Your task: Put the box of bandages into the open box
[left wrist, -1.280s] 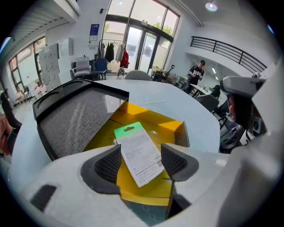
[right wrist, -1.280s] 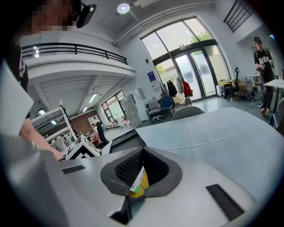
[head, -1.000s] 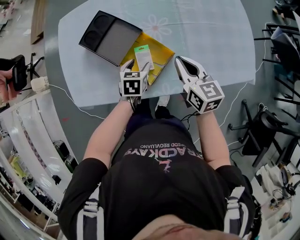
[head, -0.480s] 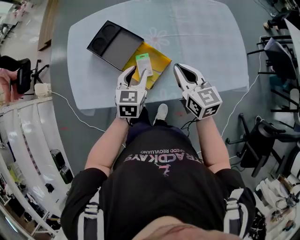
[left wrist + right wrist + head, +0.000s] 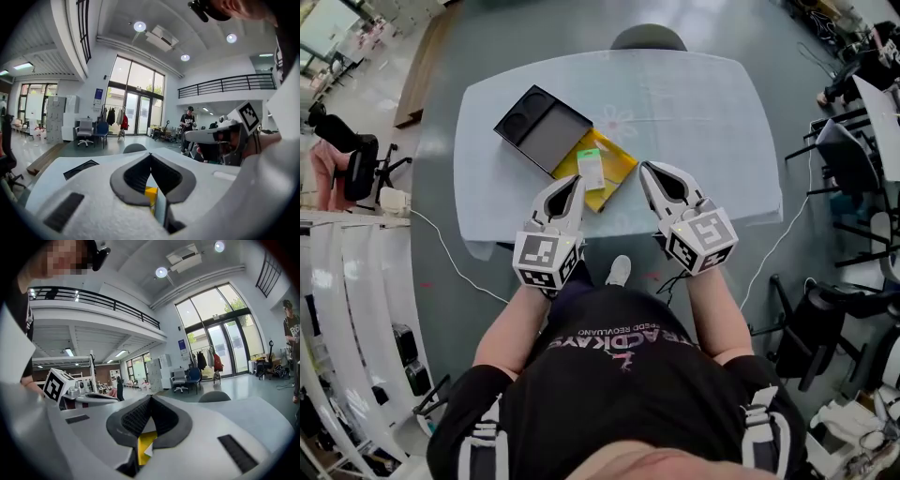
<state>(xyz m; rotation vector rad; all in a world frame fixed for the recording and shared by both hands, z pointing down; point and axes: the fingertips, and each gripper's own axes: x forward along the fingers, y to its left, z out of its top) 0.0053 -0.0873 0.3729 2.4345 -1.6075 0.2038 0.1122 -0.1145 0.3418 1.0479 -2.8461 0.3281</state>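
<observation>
The bandage box [image 5: 592, 169], white with a green end, lies on a flat yellow box [image 5: 610, 181] near the table's front edge. A black open box [image 5: 542, 127] with a grey floor sits just behind and left of it. My left gripper [image 5: 577, 181] hovers a little in front of the bandage box, shut and empty; in the left gripper view its jaws [image 5: 151, 157] meet, with a strip of yellow showing below. My right gripper [image 5: 645, 170] hangs to the right of the yellow box, also shut with nothing in it [image 5: 150, 398].
The pale blue table [image 5: 694, 122] has a grey chair [image 5: 648, 37] at its far edge. A white cable [image 5: 450, 258] trails on the floor at the left. Dark chairs [image 5: 839, 159] stand to the right, and white shelving [image 5: 337, 309] curves along the left.
The left gripper stood open around the bandage box's near end; it has drawn back toward me and shut empty. The bandage box stays on the yellow box.
</observation>
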